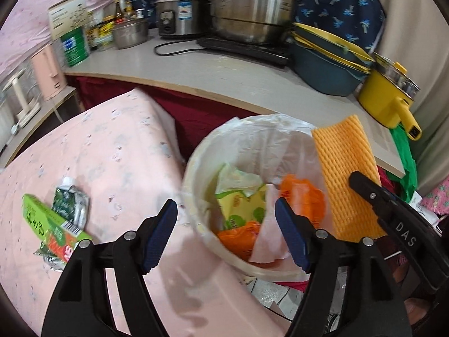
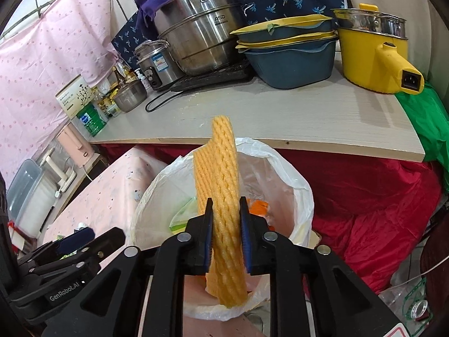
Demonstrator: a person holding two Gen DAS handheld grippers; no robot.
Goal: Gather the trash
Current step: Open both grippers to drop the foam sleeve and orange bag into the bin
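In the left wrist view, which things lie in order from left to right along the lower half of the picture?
green carton → crumpled foil wrapper → lined trash bin → orange foam net held by the right gripper

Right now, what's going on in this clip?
A person with a gripper in each hand is clearing trash. The right gripper holds an orange foam net sleeve over the lined bin, which already holds wrappers. The left gripper hangs open and empty over the bin. A green carton and crumpled wrapper wait on the pink-covered table.
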